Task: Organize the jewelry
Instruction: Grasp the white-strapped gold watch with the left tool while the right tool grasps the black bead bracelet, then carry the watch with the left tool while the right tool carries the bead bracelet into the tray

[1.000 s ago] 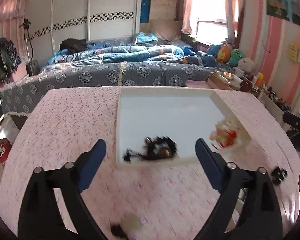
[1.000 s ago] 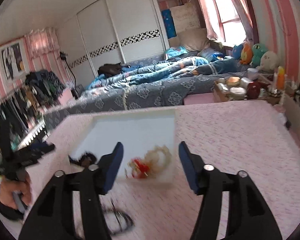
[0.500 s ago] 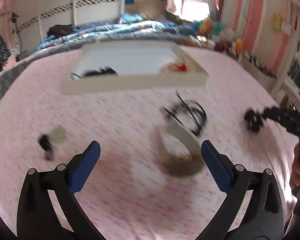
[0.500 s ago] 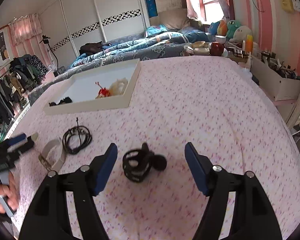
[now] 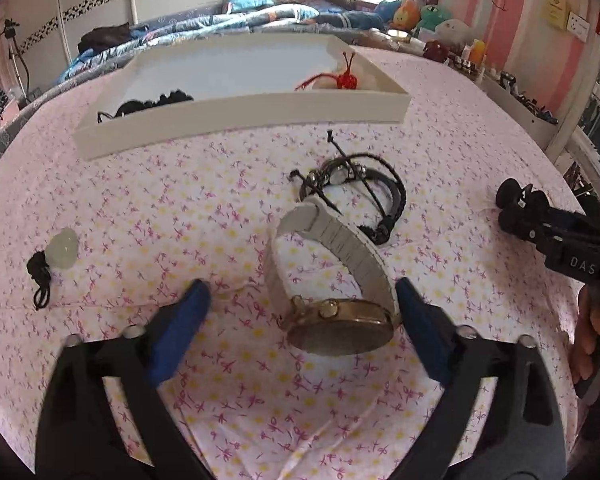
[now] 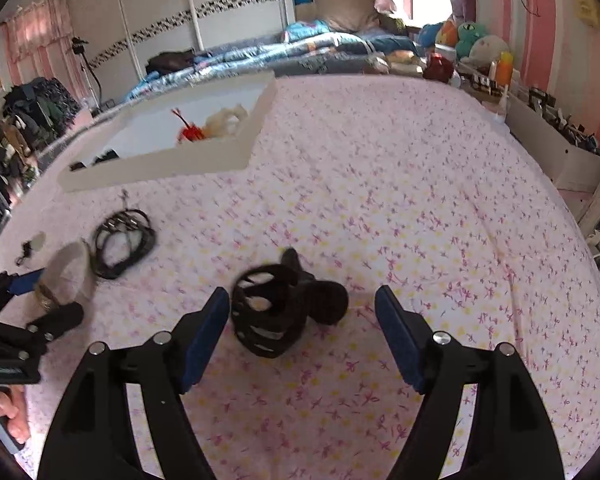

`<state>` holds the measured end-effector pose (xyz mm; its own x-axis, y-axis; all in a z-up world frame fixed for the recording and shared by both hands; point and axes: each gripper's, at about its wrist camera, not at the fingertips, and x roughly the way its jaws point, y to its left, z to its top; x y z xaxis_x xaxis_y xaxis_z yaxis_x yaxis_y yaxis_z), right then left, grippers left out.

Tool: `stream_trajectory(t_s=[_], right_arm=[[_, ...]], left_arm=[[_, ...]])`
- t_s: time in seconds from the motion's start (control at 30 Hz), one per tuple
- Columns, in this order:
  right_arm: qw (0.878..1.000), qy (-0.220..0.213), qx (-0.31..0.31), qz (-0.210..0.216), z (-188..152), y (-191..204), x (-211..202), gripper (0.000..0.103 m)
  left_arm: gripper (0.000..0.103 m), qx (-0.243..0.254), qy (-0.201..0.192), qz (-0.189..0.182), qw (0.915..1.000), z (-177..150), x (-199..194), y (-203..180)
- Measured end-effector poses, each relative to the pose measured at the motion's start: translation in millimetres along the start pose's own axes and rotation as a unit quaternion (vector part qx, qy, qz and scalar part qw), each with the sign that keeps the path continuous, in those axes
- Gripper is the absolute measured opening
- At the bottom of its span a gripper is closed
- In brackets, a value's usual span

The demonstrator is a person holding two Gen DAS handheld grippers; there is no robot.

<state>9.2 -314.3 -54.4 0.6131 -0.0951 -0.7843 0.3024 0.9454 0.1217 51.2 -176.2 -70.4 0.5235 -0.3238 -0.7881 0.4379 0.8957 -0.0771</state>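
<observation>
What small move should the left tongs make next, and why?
Probably close on the watch. Its face lies between the open left tongs, whose jaws have just been closing, with the right pad at the case and the left pad clear of it. Once gripped, it could go to the tray, which already holds other pieces.

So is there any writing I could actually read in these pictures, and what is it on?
"DAS" in white letters on the black body of the right gripper, seen from the left camera.
Yellow note on the striped wall: print too small to read.
Watch face: nothing legible.
</observation>
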Motion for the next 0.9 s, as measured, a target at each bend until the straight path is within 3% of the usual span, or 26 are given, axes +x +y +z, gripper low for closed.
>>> stream_trajectory(t_s=[0.07, 0.13, 0.2, 0.47, 0.67, 0.9], right_arm=[[1.000, 0.001, 0.012, 0.012, -0.4, -5.1, 1.0, 0.057], [1.000, -0.001, 0.019, 0.016, -0.9, -8.6, 0.3, 0.057], [0.999, -0.004, 0.022, 0.024, -1.3, -10.1, -0.5, 0.057], [0.999, -0.033, 0.011, 0.033, 8.8, -0.5, -21.6, 0.057], [0.996, -0.074, -0.012, 0.041, 40.8, 17.3, -43.3, 0.057], [0.991, -0.114, -0.045, 0.058, 86.1, 48.1, -46.9, 0.057]], left_arm=[[0.071, 0.004, -0.006, -0.011, 0.9999, -0.1, -2.4, -0.9], [0.058, 0.010, -0.011, -0.021, 0.9997, 2.1, -1.8, -5.5], [0.053, 0.012, -0.014, -0.028, 0.9995, -0.1, -4.0, -4.3], [0.052, -0.003, -0.037, -0.052, 0.9980, 7.1, -28.4, 17.3], [0.052, 0.012, -0.098, -0.006, 0.9951, 46.6, -68.7, 53.8], [0.052, -0.001, -0.135, 0.042, 0.9900, 99.4, -72.9, 99.7]])
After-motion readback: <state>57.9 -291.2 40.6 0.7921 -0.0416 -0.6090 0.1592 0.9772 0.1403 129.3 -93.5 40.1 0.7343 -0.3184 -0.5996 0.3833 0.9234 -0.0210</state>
